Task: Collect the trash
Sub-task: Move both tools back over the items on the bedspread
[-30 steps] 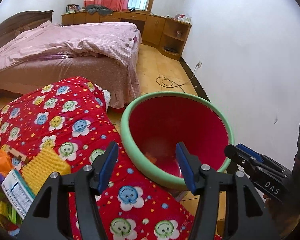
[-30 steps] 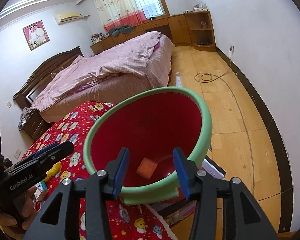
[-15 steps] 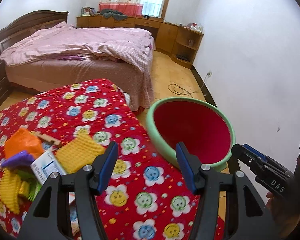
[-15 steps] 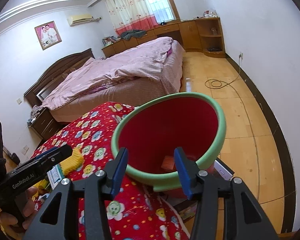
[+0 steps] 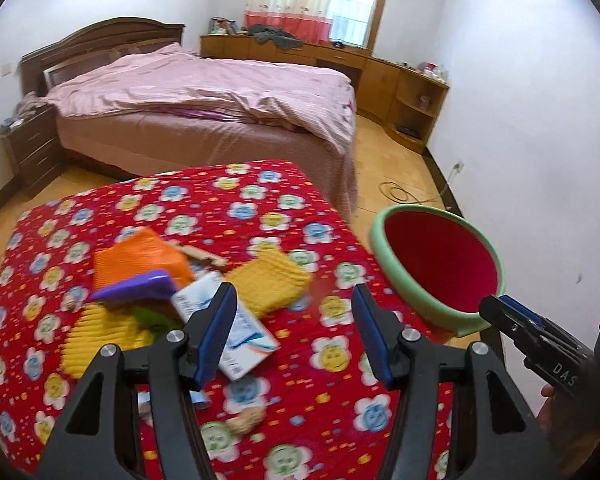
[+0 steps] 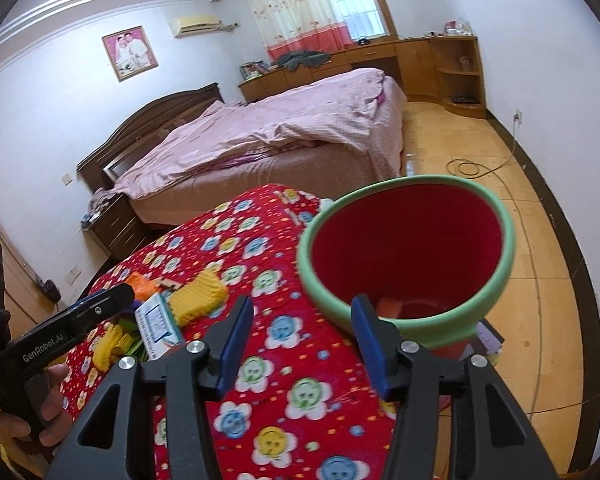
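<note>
Left wrist: left gripper (image 5: 294, 334) jaws half-open, empty; overlapping trash pile (image 5: 172, 292) risks a multi-item snag or dropped piece

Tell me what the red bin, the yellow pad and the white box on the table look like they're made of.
Red bin: likely moulded plastic, smooth matte walls, thick green rim. Yellow pad: probably knitted yarn or sponge, judging by its ribbed, soft-looking surface. White box: looks like thin printed cardboard, with flat faces and sharp edges.
</note>
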`<state>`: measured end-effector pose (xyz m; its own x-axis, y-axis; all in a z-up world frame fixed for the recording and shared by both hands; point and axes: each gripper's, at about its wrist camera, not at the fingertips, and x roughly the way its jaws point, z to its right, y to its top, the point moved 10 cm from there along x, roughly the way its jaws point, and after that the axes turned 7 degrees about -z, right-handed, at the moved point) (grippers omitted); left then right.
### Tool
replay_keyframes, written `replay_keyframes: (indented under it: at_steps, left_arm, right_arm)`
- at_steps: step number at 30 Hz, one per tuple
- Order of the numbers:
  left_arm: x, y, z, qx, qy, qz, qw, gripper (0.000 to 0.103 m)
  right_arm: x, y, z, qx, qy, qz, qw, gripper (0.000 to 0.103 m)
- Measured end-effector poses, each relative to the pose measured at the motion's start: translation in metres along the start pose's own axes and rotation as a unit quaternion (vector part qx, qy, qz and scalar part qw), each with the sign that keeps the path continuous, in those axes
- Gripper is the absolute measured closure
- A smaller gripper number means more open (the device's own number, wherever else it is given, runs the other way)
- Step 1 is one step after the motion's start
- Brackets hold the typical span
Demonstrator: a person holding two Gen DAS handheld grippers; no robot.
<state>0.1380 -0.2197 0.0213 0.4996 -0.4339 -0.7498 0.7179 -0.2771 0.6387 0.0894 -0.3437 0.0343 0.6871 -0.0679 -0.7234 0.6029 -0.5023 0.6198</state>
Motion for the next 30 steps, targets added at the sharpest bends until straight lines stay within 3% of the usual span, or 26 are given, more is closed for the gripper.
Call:
replay_keyframes:
  at_steps: [10, 18, 30]
  left_arm:
    - [-0.012, -0.016, -0.074, -0.049, 0.044, -0.003, 0.9978, 0.043]
    - [-0.001, -0.039, -0.128, -0.079, 0.078, -0.029, 0.9934, 0.043]
    - [0.029, -0.071, -0.170, -0.095, 0.109, -0.079, 0.9862, 0.043]
  right_arm:
    - [0.017, -0.010, -0.046, -0.032, 0.019, -0.019, 0.999, 0.046]
    - [0.034, -0.018, -0.076, -0.053, 0.028, -0.037, 0.998, 0.045]
    - [0.068, -0.034, -0.109, -0.077, 0.037, -0.072, 0.994, 0.039]
